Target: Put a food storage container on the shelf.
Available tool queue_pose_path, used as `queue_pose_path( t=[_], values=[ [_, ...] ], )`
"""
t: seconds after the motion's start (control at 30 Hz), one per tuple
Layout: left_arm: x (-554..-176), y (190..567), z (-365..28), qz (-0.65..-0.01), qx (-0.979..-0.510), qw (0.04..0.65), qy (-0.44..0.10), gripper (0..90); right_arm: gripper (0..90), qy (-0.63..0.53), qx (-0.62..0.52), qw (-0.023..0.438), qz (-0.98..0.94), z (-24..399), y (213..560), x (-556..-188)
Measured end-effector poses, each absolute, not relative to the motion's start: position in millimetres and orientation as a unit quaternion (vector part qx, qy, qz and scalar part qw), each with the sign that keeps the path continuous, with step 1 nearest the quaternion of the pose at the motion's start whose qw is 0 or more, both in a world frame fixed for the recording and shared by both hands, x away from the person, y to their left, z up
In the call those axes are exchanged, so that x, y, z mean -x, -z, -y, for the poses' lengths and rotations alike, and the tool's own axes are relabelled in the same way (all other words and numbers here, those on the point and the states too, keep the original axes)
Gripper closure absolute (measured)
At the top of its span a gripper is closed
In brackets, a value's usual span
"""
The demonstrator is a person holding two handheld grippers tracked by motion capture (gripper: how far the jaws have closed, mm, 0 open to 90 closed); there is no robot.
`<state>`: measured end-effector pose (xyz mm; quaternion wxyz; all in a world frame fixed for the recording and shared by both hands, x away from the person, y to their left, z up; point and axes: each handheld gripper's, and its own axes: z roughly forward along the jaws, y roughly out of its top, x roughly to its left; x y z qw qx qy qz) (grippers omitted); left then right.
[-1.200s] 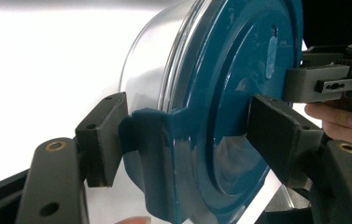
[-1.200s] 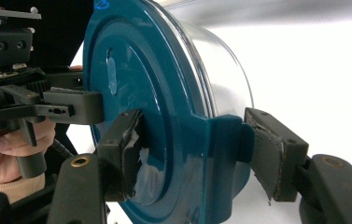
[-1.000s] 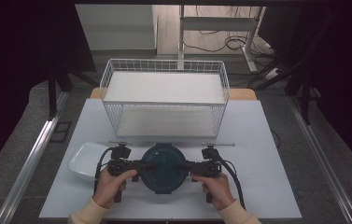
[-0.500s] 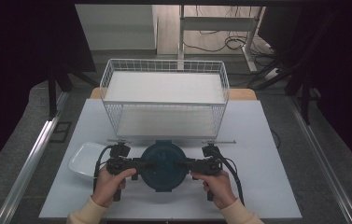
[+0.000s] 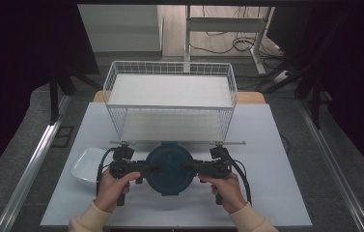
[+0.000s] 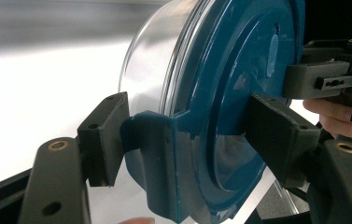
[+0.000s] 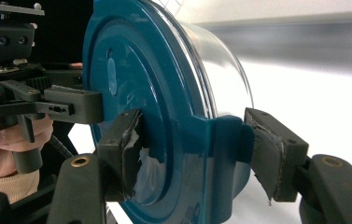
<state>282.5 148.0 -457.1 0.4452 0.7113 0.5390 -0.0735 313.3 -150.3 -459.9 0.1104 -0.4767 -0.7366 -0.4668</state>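
Observation:
A round clear container (image 5: 169,167) with a dark teal lid sits between my two grippers at the near middle of the white table (image 5: 266,159). My left gripper (image 5: 148,169) grips its left side. In the left gripper view the left gripper (image 6: 187,130) has one pad (image 6: 103,135) against the lid's latch tab (image 6: 155,154) and the other on the lid's top. My right gripper (image 5: 191,168) clamps the opposite side. In the right gripper view the right gripper (image 7: 197,149) has pads (image 7: 271,149) pressing the lid (image 7: 131,84) and its tab. Whether the container rests on the table I cannot tell.
A white wire basket (image 5: 170,96) stands just beyond the container, with a thin rod (image 5: 237,143) along its base. A white dish (image 5: 85,164) lies beside my left hand. Free table surface lies to the right.
The container and both grippers have crept slightly away from the person, toward the basket. Both grips look the same.

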Motion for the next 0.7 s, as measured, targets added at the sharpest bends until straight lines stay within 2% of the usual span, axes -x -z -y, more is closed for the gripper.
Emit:
queue_pose_path(
  t=[0.7],
  values=[
    [-301,405,-148,-0.524,-0.71,0.467,0.054,31.3,39.0,0.484,0.461,0.078,0.74,151,401,-330]
  ],
)
